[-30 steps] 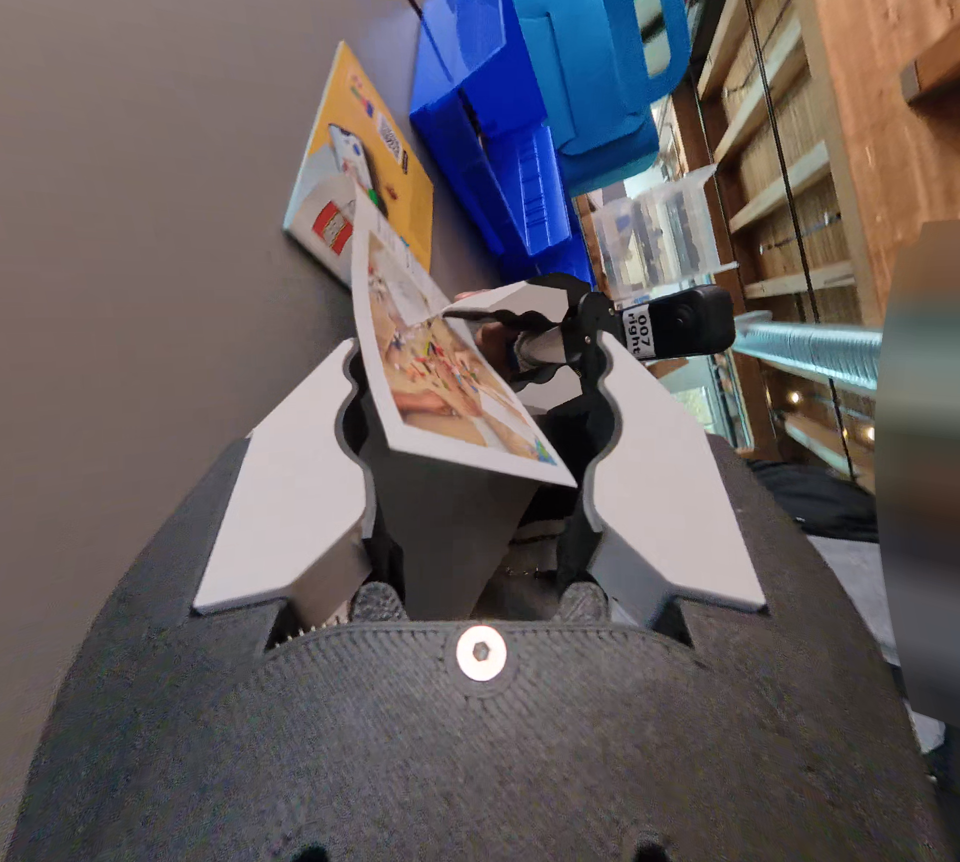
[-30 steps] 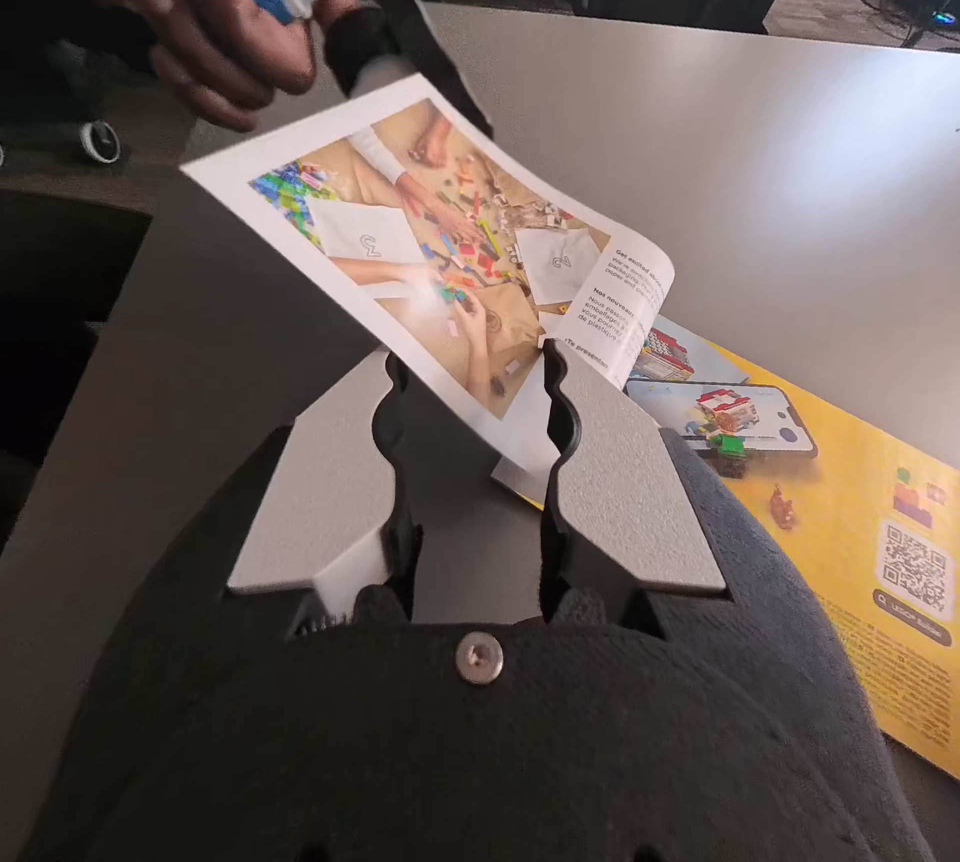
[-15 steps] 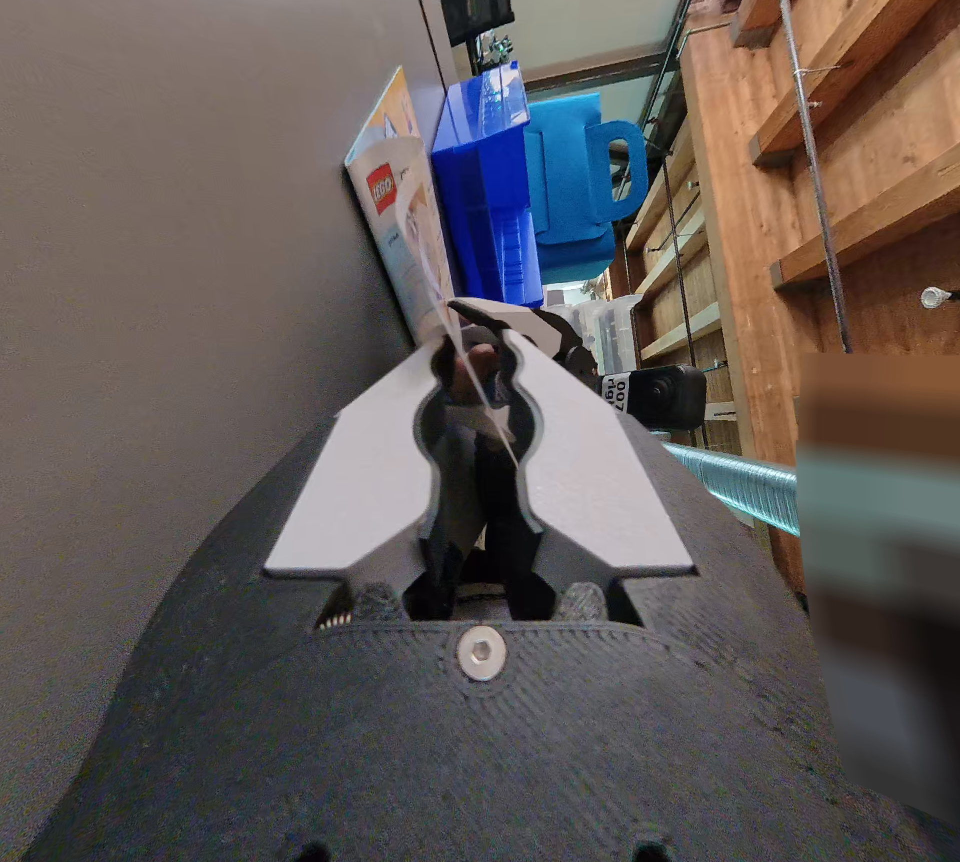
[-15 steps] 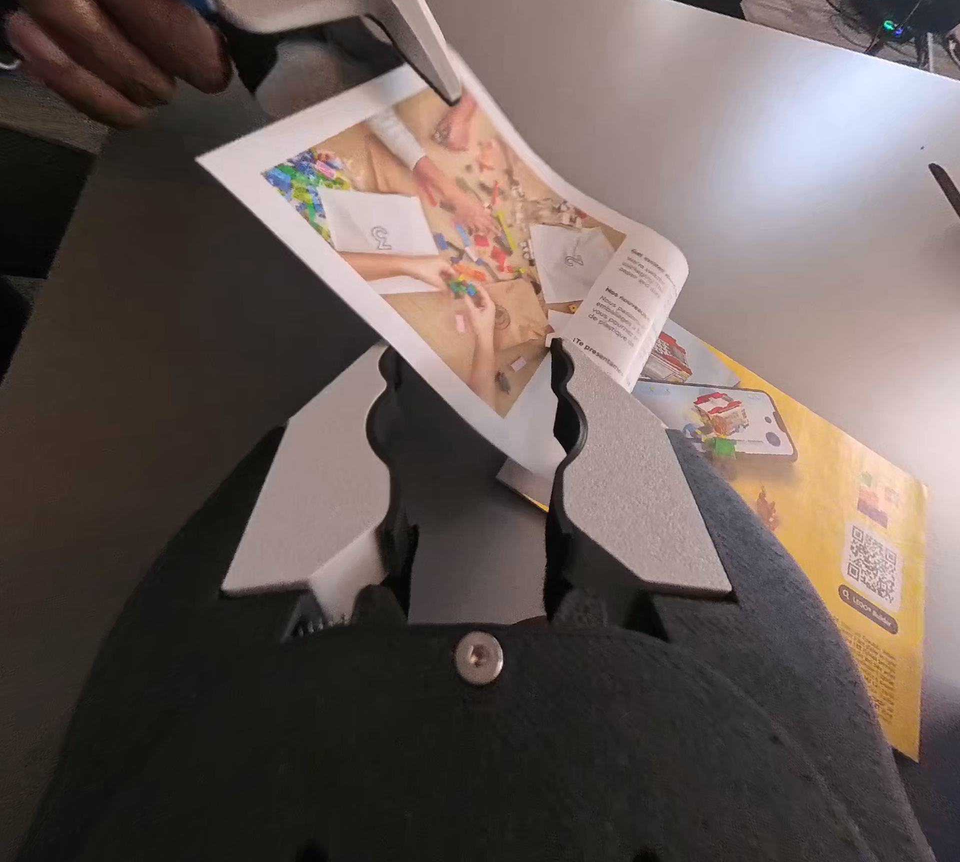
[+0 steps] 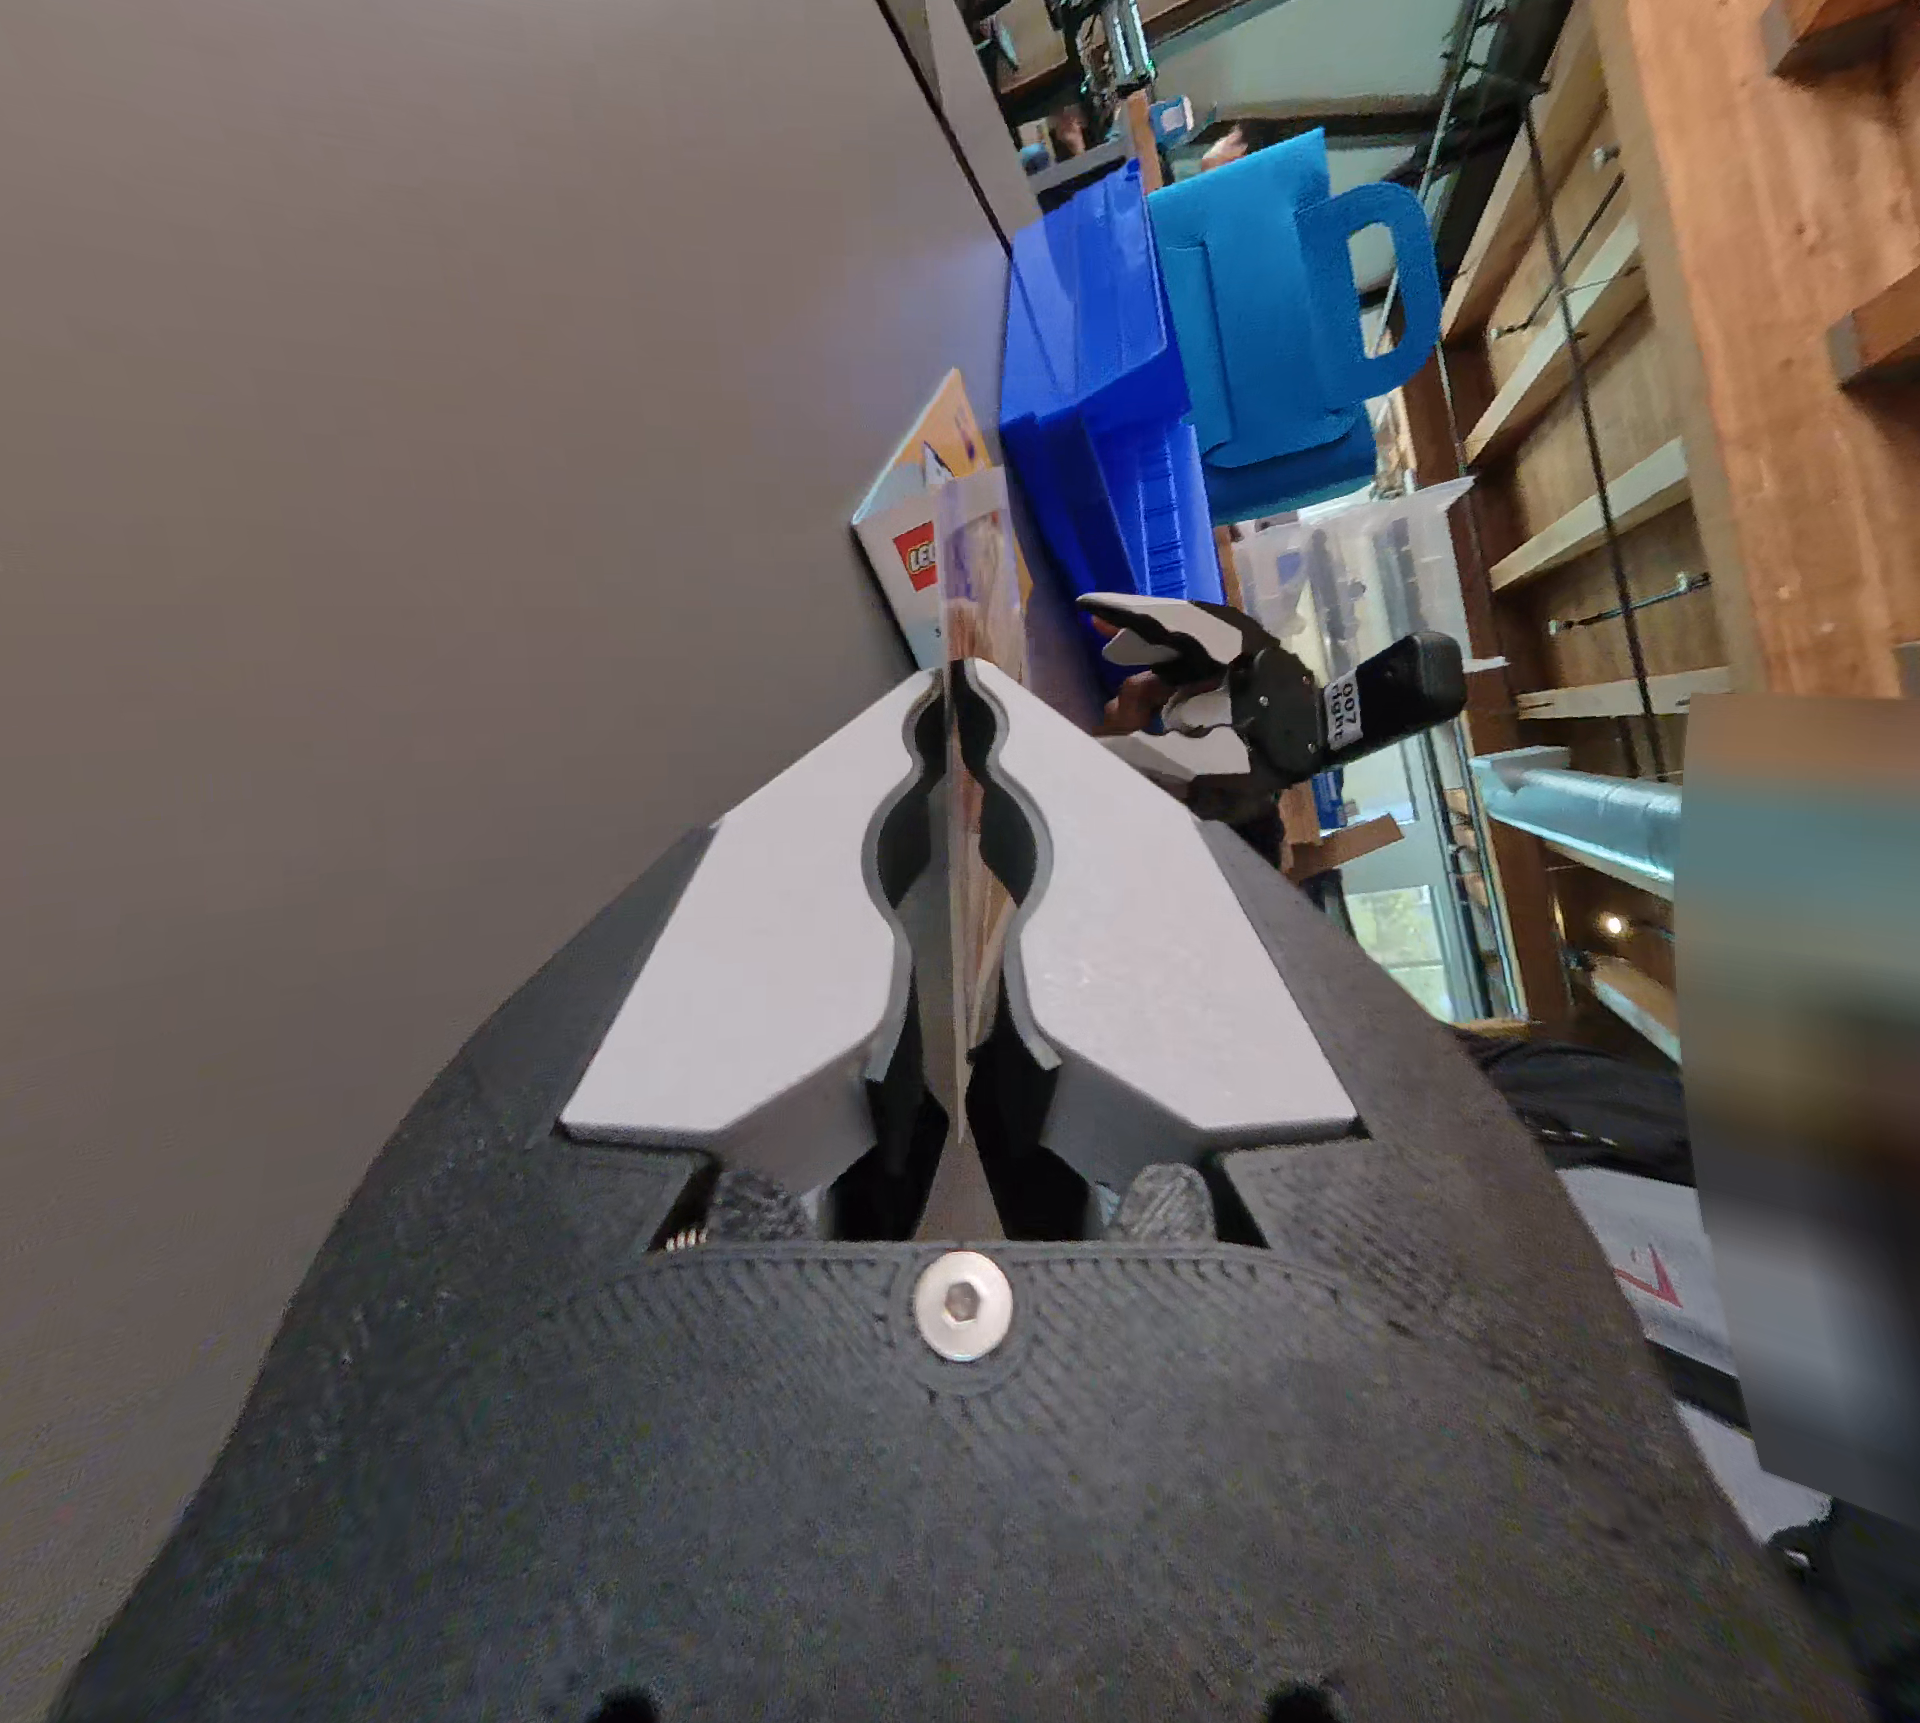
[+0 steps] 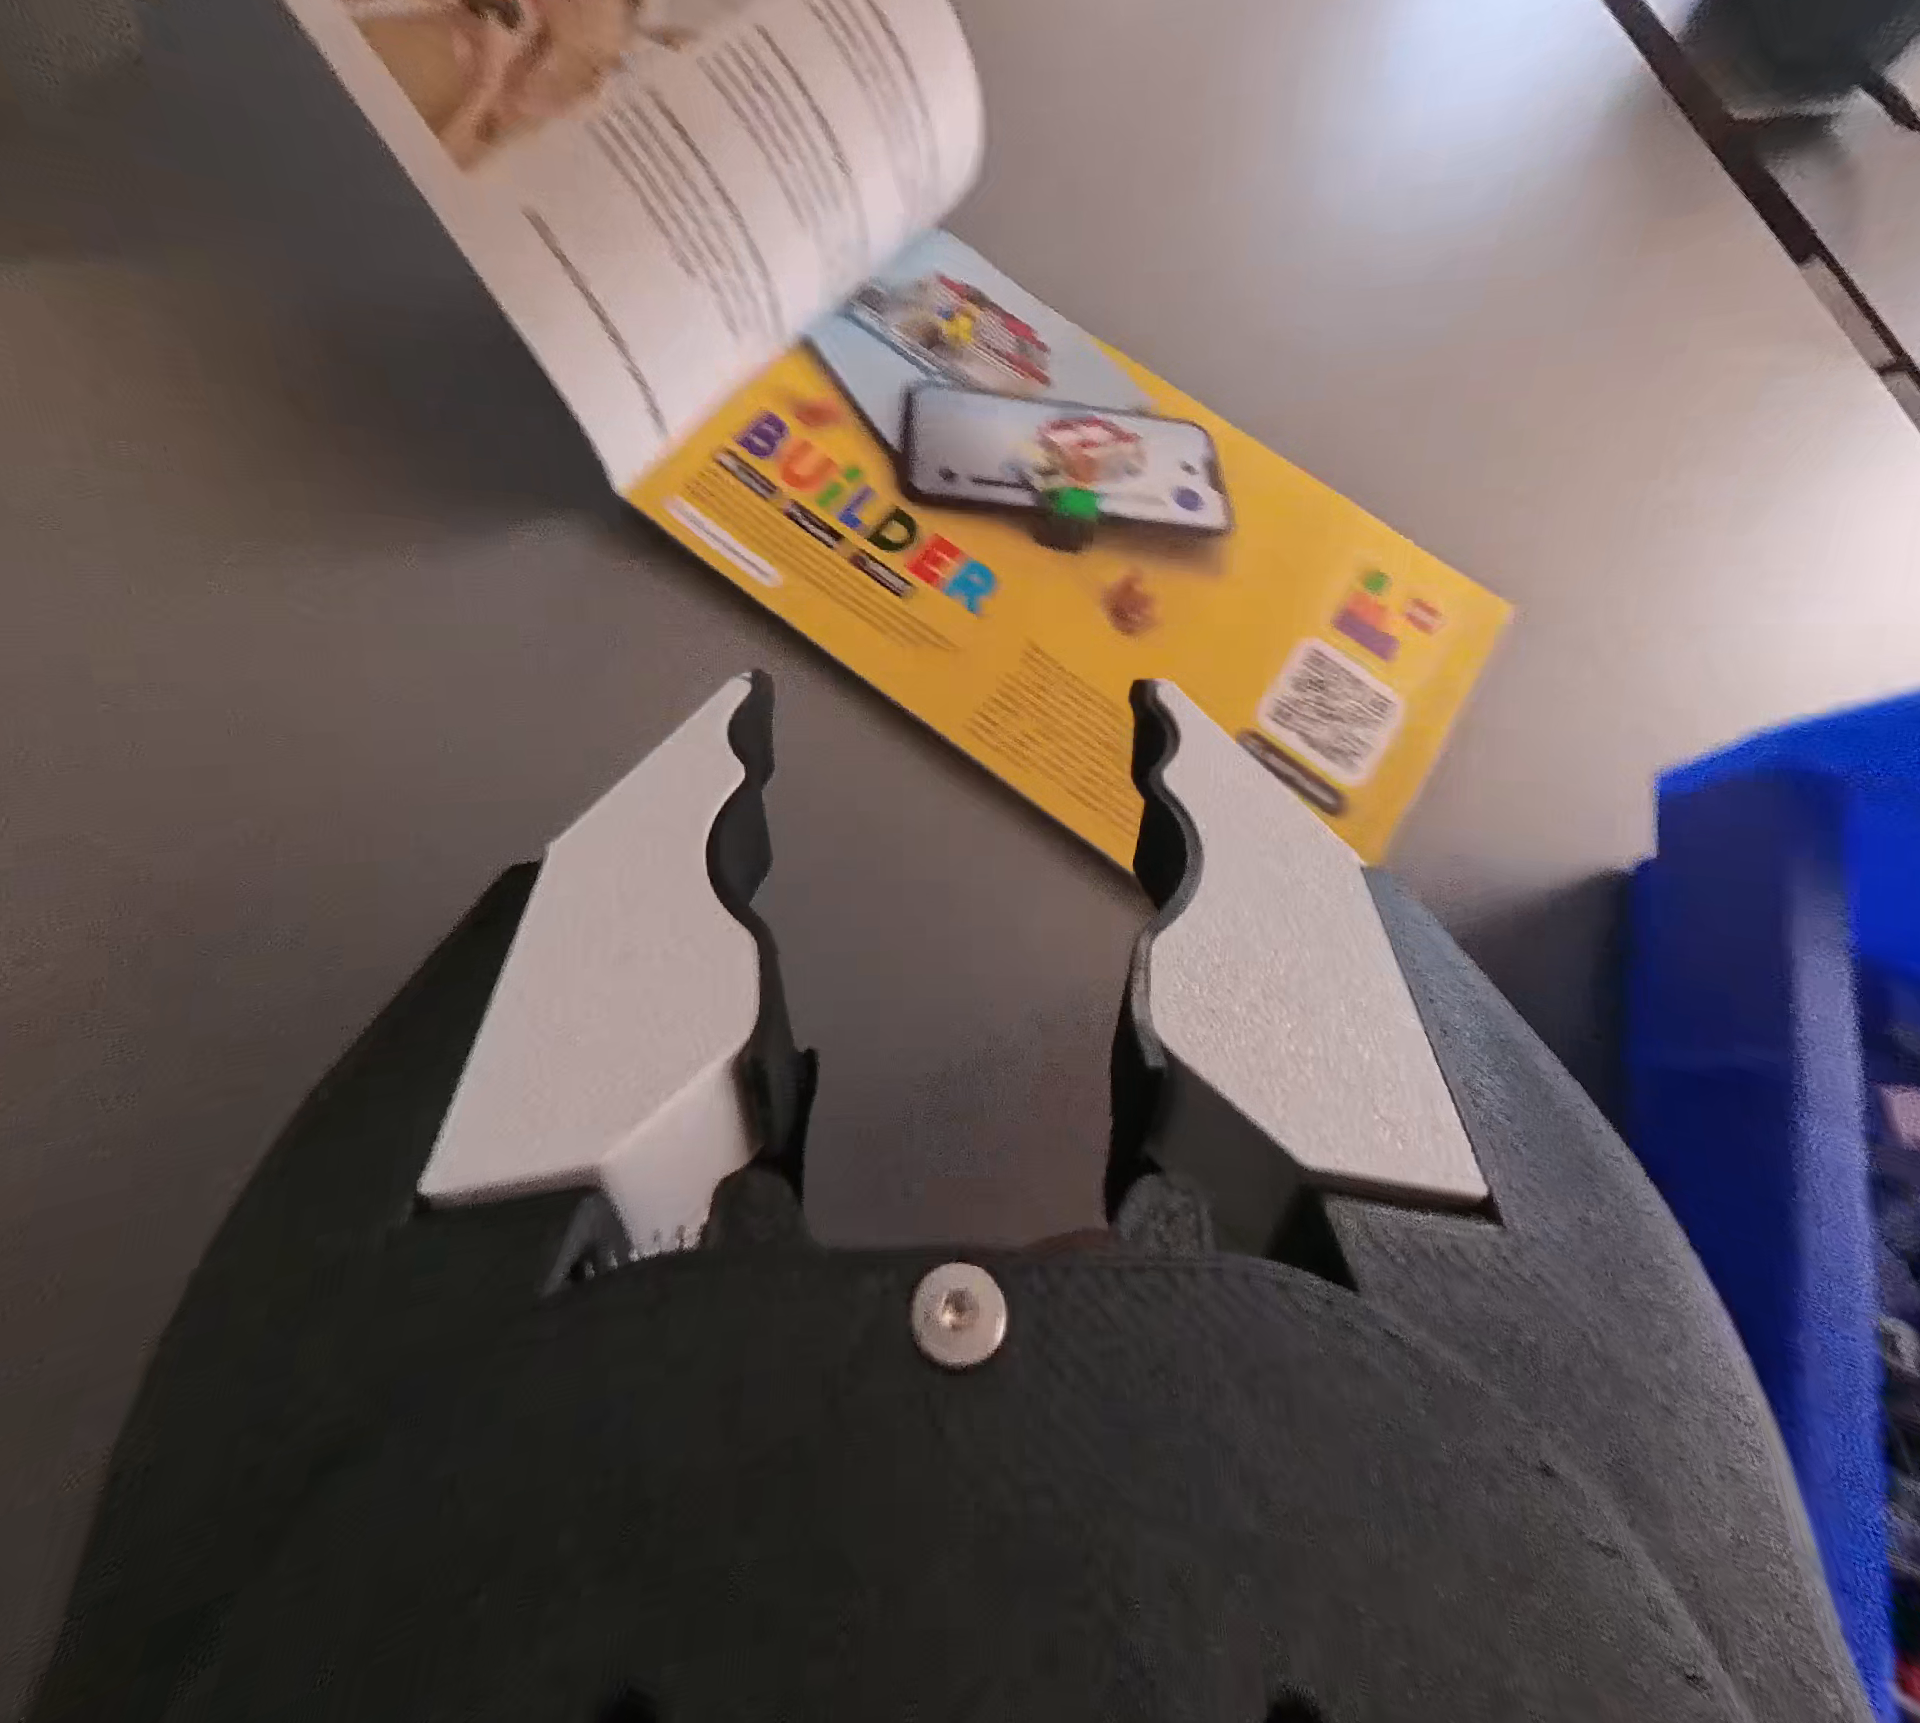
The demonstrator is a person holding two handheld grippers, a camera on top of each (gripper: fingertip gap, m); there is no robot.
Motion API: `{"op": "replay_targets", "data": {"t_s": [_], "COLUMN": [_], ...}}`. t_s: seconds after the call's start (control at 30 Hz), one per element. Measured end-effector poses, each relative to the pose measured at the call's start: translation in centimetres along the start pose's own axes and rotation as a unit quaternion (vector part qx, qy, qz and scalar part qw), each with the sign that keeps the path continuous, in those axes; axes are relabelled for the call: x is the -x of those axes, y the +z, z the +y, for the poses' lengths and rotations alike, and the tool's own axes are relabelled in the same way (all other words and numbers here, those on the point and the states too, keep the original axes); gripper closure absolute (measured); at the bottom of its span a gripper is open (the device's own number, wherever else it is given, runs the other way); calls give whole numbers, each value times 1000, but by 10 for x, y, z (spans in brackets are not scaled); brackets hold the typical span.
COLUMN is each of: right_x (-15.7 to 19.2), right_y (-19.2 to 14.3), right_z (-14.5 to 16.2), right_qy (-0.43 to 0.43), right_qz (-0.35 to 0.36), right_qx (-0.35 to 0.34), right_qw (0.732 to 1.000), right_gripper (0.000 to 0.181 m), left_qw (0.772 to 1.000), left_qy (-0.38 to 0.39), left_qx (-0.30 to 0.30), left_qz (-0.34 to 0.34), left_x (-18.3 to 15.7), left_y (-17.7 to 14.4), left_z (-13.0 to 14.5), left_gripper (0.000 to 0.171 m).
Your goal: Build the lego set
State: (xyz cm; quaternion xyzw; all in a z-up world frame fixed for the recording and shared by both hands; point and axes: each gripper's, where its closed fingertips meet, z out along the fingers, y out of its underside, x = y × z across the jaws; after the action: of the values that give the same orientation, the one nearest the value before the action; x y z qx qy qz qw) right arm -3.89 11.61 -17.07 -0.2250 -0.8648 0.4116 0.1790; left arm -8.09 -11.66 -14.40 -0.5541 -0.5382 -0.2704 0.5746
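left wrist view: my left gripper (image 5: 954,686) is pinched on the booklet page (image 5: 961,894), seen edge-on, lifted, i judge, to turn it. right wrist view: my right gripper (image 6: 951,686) is spread and empty above the grey table (image 6: 312,530), clear of the open booklet (image 6: 1091,593) beside the blue bin (image 6: 1766,1050).

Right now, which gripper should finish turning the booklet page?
Probably the left gripper: it is shut on the page. The right gripper is open, empty, above the table.
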Motion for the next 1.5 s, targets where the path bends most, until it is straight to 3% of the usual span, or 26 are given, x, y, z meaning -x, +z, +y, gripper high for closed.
{"op": "replay_targets", "data": {"t_s": [0.23, 0.33, 0.4, 0.53, 0.63, 0.7, 0.83, 1.0, 1.17, 1.3, 1.4, 1.5], "right_x": [-28, -32, -32, -32, -32, -32, -33, -29, -24, -24, -24, -23], "right_y": [3, 9, 10, 7, 4, 1, 0, -14, -29, -28, -28, -27], "right_z": [0, 2, 5, 11, 12, 8, 6, 10, 14, 15, 15, 15], "right_qy": [39, 39, 39, 36, 29, 19, 9, 5, 13, 27, 27, 28], "right_qz": [16, 20, 18, 10, -3, -13, -25, -46, -72, -90, -92, -96], "right_qx": [2, 6, 6, -7, -19, -38, -48, -65, -88, -84, -82, -81], "right_qw": [999, 999, 999, 999, 999, 999, 999, 997, 993, 992, 992, 992], "right_gripper": [107, 107, 107, 107, 108, 108, 107, 109, 115, 115, 115, 115], "left_qw": [996, 994, 992, 979, 932, 890, 830, 764, 752, 715, 732, 752], "left_qy": [32, 32, 41, 139, 303, 411, 542, 626, 623, 643, 610, 579], "left_qx": [1, 15, 30, 4, -17, -18, 29, 134, 203, 238, 254, 279], "left_qz": [-81, -99, -117, -151, -198, -199, -125, -82, -70, -136, -166, -146], "left_x": [44, 62, 72, 69, 39, 3, -57, -66, -53, -45, -34, -31], "left_y": [-18, -21, -22, -33, -37, -15, 78, 178, 213, 207, 196, 188], "left_z": [-72, -85, -83, -91, -96, -82, -14, 57, 80, 77, 65, 68], "left_gripper": [171, 171, 160, 120, 101, 95, 86, 93, 112, 112, 108, 105]}}
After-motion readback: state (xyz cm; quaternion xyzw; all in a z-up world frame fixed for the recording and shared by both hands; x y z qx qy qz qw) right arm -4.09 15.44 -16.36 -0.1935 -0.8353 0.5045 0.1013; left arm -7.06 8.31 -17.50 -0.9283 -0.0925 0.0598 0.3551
